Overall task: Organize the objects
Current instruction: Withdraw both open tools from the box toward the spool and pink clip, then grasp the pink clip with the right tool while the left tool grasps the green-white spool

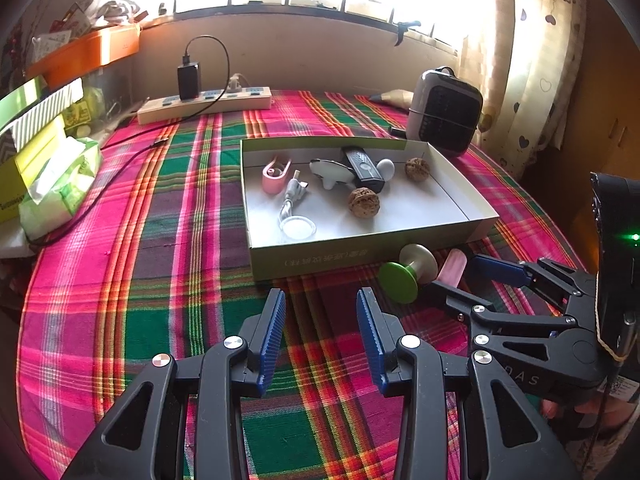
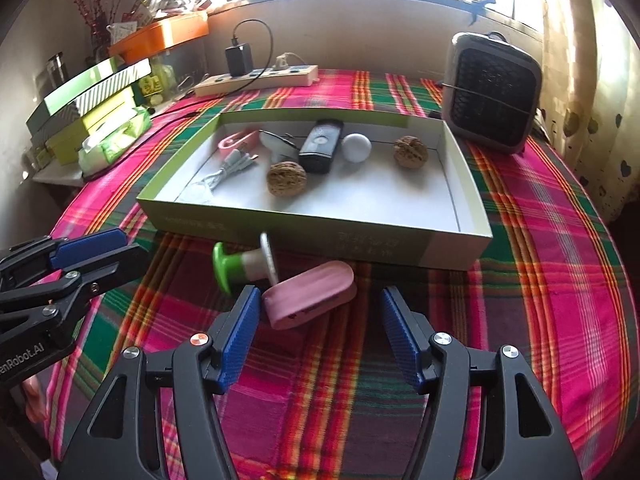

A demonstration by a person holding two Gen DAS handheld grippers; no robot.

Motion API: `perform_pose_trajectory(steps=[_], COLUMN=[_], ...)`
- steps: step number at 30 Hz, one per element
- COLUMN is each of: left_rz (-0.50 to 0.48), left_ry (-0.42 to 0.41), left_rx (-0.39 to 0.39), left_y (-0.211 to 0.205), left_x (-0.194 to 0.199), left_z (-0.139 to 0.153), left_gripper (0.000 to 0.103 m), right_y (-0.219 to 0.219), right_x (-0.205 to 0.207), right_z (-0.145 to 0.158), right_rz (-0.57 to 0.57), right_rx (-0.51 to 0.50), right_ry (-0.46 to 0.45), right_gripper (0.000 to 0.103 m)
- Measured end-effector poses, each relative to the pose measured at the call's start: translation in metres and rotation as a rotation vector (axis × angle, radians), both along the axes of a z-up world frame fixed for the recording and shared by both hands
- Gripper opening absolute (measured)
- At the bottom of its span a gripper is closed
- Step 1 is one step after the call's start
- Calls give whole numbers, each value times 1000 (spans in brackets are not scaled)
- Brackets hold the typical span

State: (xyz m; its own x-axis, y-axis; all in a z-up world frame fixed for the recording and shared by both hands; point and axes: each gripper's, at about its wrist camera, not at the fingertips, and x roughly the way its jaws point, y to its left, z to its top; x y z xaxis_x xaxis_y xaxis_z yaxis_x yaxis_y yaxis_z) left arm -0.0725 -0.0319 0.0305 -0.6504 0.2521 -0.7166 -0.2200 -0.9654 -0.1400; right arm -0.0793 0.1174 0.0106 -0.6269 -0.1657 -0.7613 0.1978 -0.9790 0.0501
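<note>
The right gripper [image 2: 316, 316] hangs low over the plaid cloth [image 2: 540, 280], its jaws spread apart and gripping nothing; the pink case [image 2: 310, 294] lies flat on the cloth between the blue pads, its near end just beside the left pad [image 2: 240, 332], though contact there cannot be told, and well apart from the right one. Just beyond the case a green spool [image 2: 230, 266] lies on its side against the front wall of the box [image 2: 400, 250]. The left gripper [image 1: 321, 320] is off to the left of these, also released, with only bare cloth between its pads. Inside the box lie two walnuts [image 2: 287, 179], a white ball [image 2: 356, 147], a black remote [image 2: 320, 146], a pink clip [image 2: 236, 140] and a coiled white cable [image 2: 228, 168]. Behind the box's right corner stands a small grey heater [image 2: 494, 92]. At the far edge of the table a power strip [image 2: 256, 78] carries a black charger [image 2: 239, 60], and to the left sit stacked boxes [image 2: 96, 96] and a pack of tissues [image 2: 116, 140].
</note>
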Motion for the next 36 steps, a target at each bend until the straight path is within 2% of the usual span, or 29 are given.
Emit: perform_pose_trajectory(steps=[9, 16, 20, 28, 36], left_rz=[-60, -142, -164, -190, -208], left_ry=[-13, -23, -25, -46, -66], left_rx=[14, 28, 8, -28, -56], left_y=[11, 30, 41, 55, 66], left_x=[-3, -10, -14, -21, -29], left_z=[-2, -3, -4, -12, -18], left_gripper=[36, 42, 43, 43, 43], right_y=[20, 40, 49, 49, 46], right_x=[7, 13, 16, 23, 22], right_z=[-5, -5, -4, 2, 0], right_rz=[-60, -120, -146, -82, -65], right_rx=[25, 46, 48, -16, -14], right_ry=[-22, -28, -28, -16, -20], right_gripper=[62, 62, 62, 62, 62])
